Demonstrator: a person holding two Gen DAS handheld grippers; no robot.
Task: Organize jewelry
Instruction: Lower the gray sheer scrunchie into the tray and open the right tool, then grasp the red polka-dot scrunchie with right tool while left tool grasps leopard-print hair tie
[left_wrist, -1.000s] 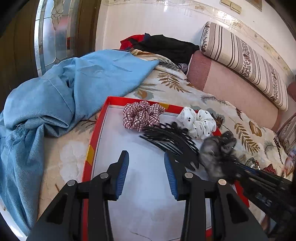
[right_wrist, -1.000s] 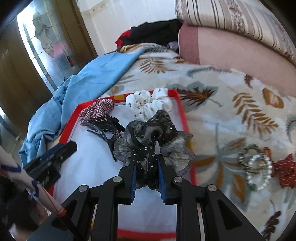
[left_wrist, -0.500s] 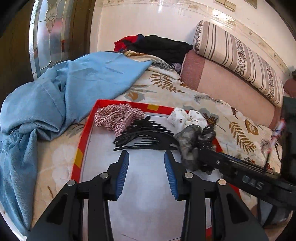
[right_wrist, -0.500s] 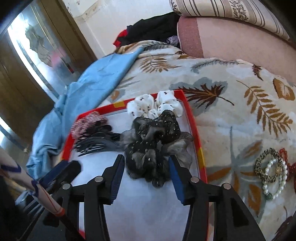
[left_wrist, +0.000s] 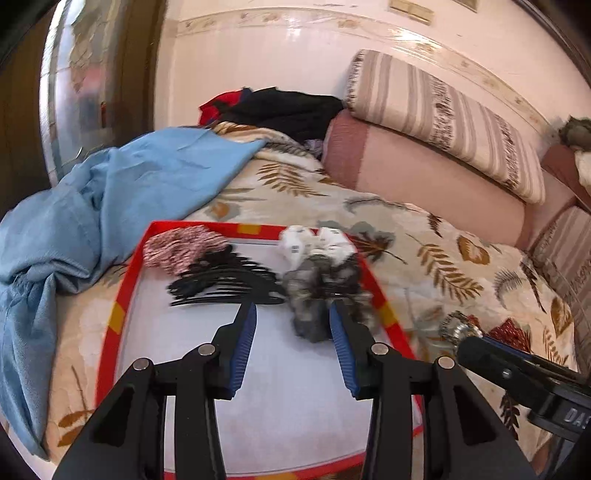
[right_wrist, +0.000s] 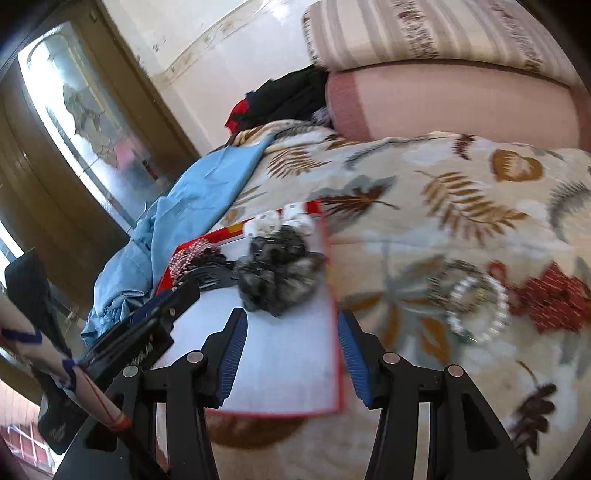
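Both tongs stood spread and empty: the right gripper (right_wrist: 290, 339) straddled the red tray's rim (right_wrist: 330, 280), the grey-black scrunchie (right_wrist: 277, 275) lying just ahead; bracelets (right_wrist: 471, 299) waited to its right on the bedspread. The left gripper (left_wrist: 291, 341) hovered over the tray. Swinging right and centring on the beads would likely grip best.

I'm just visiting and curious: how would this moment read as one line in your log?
right gripper: open, empty | left gripper: open, empty | grey-black scrunchie: in red-rimmed tray | bracelets: on bedspread, outside tray
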